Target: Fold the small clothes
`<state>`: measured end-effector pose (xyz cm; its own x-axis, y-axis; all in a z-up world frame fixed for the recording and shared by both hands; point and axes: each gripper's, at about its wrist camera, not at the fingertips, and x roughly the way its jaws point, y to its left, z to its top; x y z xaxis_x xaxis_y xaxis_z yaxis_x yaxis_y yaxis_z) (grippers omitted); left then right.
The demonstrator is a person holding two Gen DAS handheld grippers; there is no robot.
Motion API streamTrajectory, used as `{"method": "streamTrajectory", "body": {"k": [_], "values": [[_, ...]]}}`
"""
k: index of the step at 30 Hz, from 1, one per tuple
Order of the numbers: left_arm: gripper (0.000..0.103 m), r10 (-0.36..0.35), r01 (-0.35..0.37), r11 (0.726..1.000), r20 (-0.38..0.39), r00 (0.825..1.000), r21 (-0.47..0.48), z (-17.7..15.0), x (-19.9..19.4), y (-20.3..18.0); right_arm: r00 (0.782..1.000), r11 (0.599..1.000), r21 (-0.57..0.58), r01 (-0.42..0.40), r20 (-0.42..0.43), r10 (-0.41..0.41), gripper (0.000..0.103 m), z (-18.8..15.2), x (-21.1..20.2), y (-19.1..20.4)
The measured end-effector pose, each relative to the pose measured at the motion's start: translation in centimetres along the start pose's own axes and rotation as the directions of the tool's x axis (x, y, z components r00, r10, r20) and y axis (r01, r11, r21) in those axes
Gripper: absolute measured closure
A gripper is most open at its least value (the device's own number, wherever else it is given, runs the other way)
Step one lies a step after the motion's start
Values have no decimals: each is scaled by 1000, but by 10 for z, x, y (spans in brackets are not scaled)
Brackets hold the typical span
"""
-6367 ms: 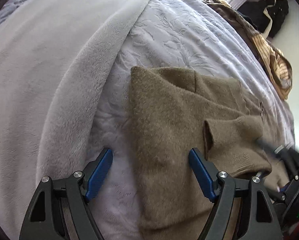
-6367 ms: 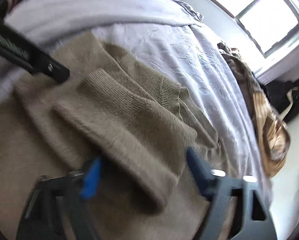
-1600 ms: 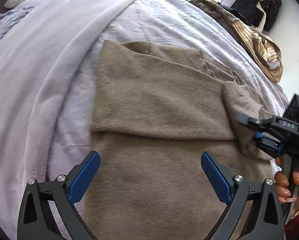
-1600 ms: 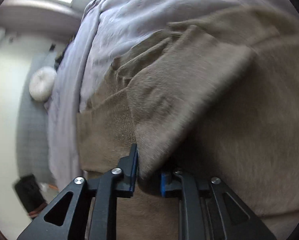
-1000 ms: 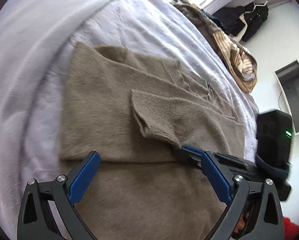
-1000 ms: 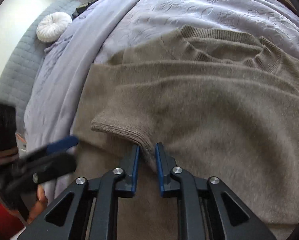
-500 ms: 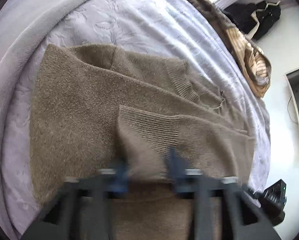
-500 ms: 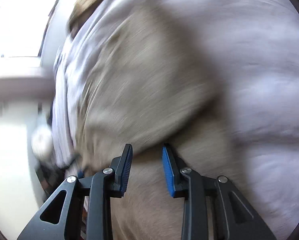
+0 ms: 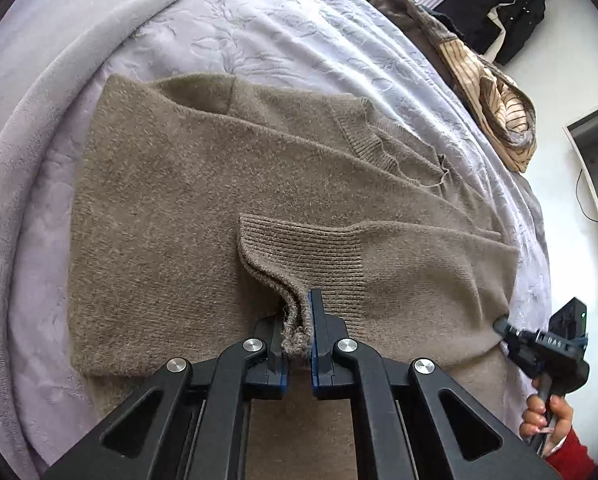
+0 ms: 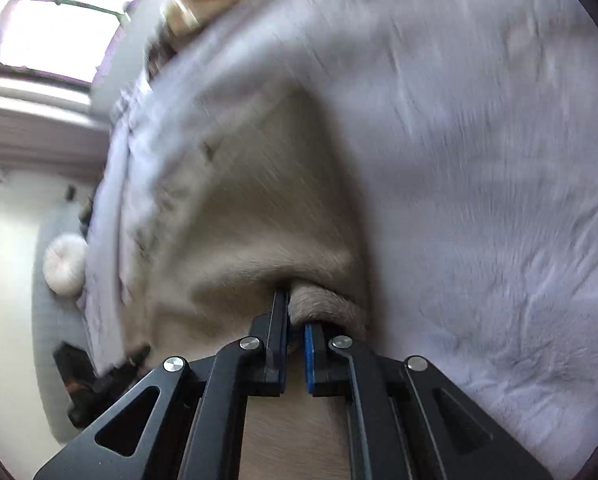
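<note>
The bed (image 9: 259, 32), spread with a pale lilac embossed cover and a plush blanket (image 9: 39, 128) along its left side, carried the work. A brown knit sweater (image 9: 159, 208) lay flat across the middle of the cover, its ribbed neckline (image 9: 363, 140) toward the far right and one sleeve (image 9: 399, 264) drawn in over the body.

The sweater looked light, thick and limp, with a fuzzy nap that would likely cling to itself and to the cover rather than slide; it seemed apt to sag and stretch wherever it hung unsupported. The ribbed edges appeared the firmest places to take hold of, since the plain knit would probably bunch.

The left gripper (image 9: 297, 320) had its fingers clenched on the sleeve's ribbed cuff (image 9: 295, 268), a tuft of knit pinched between the blue pads. The right gripper (image 10: 295, 322), seen in the left view near the sweater's near right edge, had its fingers closed on a rolled fold of the sweater; that view was blurred, so exactly which edge it held could not be told.
</note>
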<state>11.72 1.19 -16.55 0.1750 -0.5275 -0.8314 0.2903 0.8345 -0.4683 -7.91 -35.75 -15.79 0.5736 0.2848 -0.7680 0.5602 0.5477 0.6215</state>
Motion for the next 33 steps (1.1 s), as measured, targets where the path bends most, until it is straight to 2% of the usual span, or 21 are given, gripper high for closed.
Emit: {"method": "streamTrajectory", "body": {"k": [3,5,8,11,12,17,19,23,25,28,33], "values": [[95,21,-20,999,-5,1000,41,1,-3,-1,1000,999,-35,7,-13,-7,87,-10,-13,4],[95,34,-33,998,-15,999,60,2,-3,-4,1000,998,-59,3,-6,-3,86,-15,-25,10],[95,52,-51,995,-8,999,84,4,-6,-10,998,993,-114,19,54,-13,84,-4,-45,26],[95,67,-65,994,-13,998,90,5,-3,-12,991,987,-133,88,110,-73,58,21,-43,26],[95,69,-68,994,-12,998,88,4,-3,-12,989,987,-132,94,122,-78,58,32,-39,26],[95,78,-78,994,-6,997,82,3,-2,-11,990,986,-105,127,71,-120,58,72,3,21],[95,83,-83,993,12,997,83,4,-6,-14,995,991,-89,97,35,-95,97,78,14,27],[95,87,-93,988,59,994,121,4,-14,-25,987,963,-243,114,135,-83,95,80,-12,64],[95,130,-137,980,57,990,144,5,-5,-26,984,949,-275,154,131,-122,95,86,-9,66],[95,156,-159,979,38,987,127,3,5,-18,965,919,-293,262,104,-242,95,90,15,49],[94,195,-199,973,42,980,116,2,-8,-11,965,948,-197,251,125,-230,88,80,1,27]]}}
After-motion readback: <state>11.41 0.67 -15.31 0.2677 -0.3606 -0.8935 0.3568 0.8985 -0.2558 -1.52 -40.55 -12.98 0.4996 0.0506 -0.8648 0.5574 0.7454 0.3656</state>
